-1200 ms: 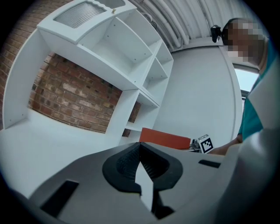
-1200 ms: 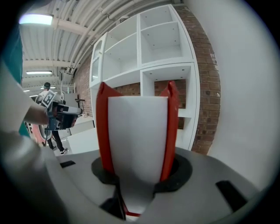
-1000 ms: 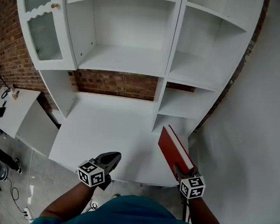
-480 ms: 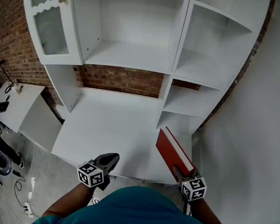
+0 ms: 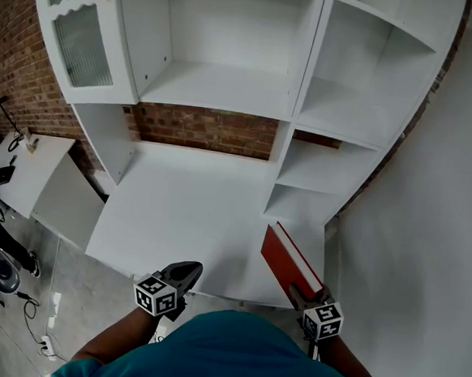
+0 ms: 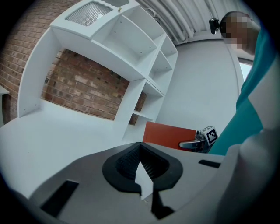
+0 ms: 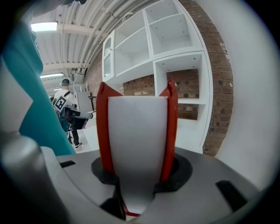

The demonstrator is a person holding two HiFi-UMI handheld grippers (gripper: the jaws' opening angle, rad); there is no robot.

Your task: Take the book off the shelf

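Red book [image 5: 289, 259] off the shelves, in your right gripper [image 5: 300, 293].

Your right jaws are clamped on the book's lower end, one on each red cover, with the white page edge between them. The book tilts up over the front right part of the white desk top [image 5: 181, 212], below the shelf unit [image 5: 219, 89]. Your left gripper [image 5: 187, 268] is near the front edge, its jaws together on nothing.

Red brick wall [image 5: 208, 131], white side table [image 5: 29, 177] at left with a black device [image 5: 1, 175]

White shelf unit [image 5: 228, 85] with desktop [image 5: 181, 216]
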